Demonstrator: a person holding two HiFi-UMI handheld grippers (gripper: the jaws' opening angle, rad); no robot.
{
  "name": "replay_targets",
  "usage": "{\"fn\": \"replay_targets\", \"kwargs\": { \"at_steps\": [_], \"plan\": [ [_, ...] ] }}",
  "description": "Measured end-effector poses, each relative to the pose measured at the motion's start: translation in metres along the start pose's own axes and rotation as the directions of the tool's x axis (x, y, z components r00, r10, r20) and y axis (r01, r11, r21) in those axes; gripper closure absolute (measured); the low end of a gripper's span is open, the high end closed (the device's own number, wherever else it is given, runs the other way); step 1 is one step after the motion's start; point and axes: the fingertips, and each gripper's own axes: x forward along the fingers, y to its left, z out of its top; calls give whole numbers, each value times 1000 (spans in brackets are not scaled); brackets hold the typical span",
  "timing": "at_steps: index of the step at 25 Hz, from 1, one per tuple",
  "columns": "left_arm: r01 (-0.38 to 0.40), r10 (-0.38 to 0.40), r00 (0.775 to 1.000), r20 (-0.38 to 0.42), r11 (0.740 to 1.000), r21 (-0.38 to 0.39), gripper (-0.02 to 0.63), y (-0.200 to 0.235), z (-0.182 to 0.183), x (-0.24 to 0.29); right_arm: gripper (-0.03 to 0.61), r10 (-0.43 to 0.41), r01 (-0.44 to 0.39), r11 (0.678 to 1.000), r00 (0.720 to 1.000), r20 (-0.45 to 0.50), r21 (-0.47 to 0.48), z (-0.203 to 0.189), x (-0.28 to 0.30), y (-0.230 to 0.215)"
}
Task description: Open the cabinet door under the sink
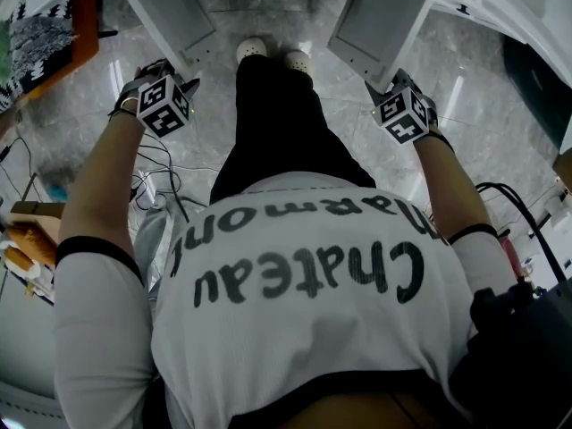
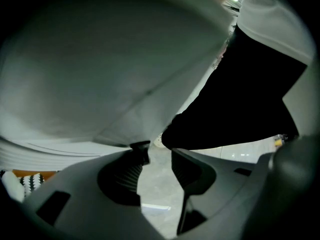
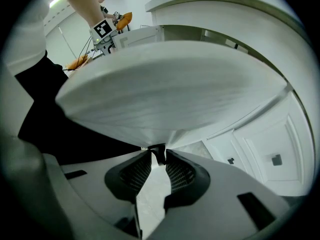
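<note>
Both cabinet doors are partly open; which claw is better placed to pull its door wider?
Right, probably. The right claw has the right door handle pinched between its jaws; the left claw stands open, the left door handle off against one jaw tip.

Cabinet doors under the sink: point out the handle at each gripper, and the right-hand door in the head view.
left door handle (image 2: 140, 145), left gripper view, on its dark end by the left jaw's tip.
right door handle (image 3: 158, 153), right gripper view, on the stem between the jaws.
right cabinet door (image 1: 380, 21), head view, on the panel's middle.
</note>
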Motion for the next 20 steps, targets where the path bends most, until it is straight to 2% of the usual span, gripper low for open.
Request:
{"fn": "replay_targets", "kwargs": {
  "at_steps": [5, 20],
  "plan": [
    [0, 0, 1000, 2, 1000, -21, 454, -1, -4, 0, 499, 1, -1, 1000, 1000, -13, -10, -9, -1, -2],
    [7, -2, 999, -39, 993, 116, 454, -5, -16, -2, 495, 13, -16, 999, 999, -45, -50, -27, -5, -7]
  ]
}}
